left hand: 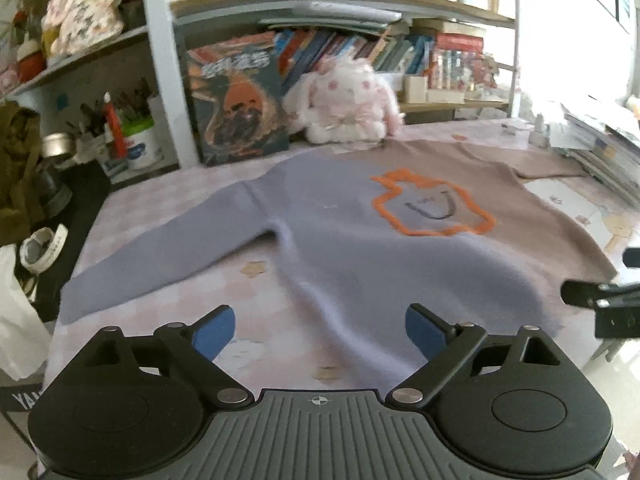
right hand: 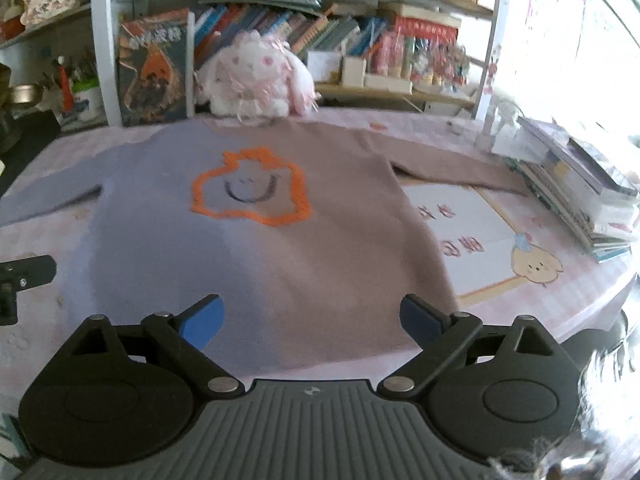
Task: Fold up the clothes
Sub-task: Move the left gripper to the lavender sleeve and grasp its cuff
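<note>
Left wrist view shows the left gripper (left hand: 319,330) wide open and empty above the sweater (left hand: 360,240) spread flat mid-frame; the right gripper (right hand: 312,320) is likewise spread. Pinching only the top layer at the hem would likely drag the knit crooked.

"YA" on dark box (left hand: 20,400); other lettering blurred.

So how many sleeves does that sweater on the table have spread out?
2: the sweater's purple sleeve lies out to the left, the brown sleeve to the right, toward the stacked books.
</note>
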`<state>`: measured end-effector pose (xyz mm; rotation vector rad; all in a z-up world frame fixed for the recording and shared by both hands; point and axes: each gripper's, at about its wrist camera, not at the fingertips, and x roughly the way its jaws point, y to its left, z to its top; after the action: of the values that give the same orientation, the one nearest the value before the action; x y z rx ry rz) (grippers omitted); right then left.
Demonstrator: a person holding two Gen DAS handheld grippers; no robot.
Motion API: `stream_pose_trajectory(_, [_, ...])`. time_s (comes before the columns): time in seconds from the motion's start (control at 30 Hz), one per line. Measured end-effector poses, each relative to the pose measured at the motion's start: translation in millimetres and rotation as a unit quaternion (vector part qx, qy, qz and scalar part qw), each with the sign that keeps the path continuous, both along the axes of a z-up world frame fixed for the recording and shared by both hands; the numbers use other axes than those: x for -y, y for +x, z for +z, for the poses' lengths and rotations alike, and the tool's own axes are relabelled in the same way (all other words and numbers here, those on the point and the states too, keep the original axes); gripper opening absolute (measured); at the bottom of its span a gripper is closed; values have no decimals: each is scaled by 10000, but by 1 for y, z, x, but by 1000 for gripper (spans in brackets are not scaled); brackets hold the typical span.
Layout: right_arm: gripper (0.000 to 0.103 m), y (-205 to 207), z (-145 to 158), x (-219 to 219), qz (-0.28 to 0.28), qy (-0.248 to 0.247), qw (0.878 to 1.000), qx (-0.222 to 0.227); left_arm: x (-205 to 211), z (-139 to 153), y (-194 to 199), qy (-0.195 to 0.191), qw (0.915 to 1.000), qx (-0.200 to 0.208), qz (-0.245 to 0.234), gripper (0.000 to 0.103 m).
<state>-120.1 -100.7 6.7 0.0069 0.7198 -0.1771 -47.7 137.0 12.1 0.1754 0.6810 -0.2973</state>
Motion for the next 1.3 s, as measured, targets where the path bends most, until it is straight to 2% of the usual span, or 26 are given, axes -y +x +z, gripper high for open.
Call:
stream_pose_trajectory(0.3, [96, 13, -11, -82, -246, -114, 9995, -182, -78, -14, 32, -162, 9995, -266, 65, 94])
stream_pose_trajectory(0.5, [96, 17, -9, -105, -435, -218, 9985, -238, -128, -26, 53, -231, 9966, -49, 789, 94])
stream_pose_trajectory(0.67, [96, 18, -8, -111, -606, -282, 9974, -285, -170, -39, 70, -571, 9866, 61, 1530, 92])
stream_pose_trajectory(0.8, [96, 20, -7, -113, -687, -368, 9963, -370, -197, -50, 86, -803, 9741, -20, 2112, 73])
stream_pose_trajectory(0.9, [96, 20, -7, -115, -725, -427, 9955, -440, -214, -58, 100, -1058, 9617, -170, 2523, 64])
stream_pose_trajectory(0.97, [96, 20, -7, -115, -752, -465, 9949, -475, -222, -63, 108, -1276, 9545, -263, 2684, 56])
stream_pose_trajectory(1.0, [96, 20, -7, -115, -768, -484, 9947, -490, -224, -65, 110, -1336, 9519, -231, 2746, 50])
stream_pose_trajectory(1.07, [96, 20, -7, -115, -796, -521, 9942, -511, -227, -67, 115, -1419, 9484, -168, 2830, 43])
stream_pose_trajectory(1.2, [96, 19, -6, -112, -866, -570, 9931, -546, -227, -69, 124, -1708, 9415, -146, 2901, 41])
stream_pose_trajectory(1.27, [96, 20, -6, -111, -898, -577, 9927, -558, -224, -69, 127, -2027, 9411, -235, 2697, 41])
stream_pose_trajectory(1.3, [96, 20, -6, -111, -911, -577, 9926, -565, -221, -69, 128, -2052, 9421, -247, 2642, 41])
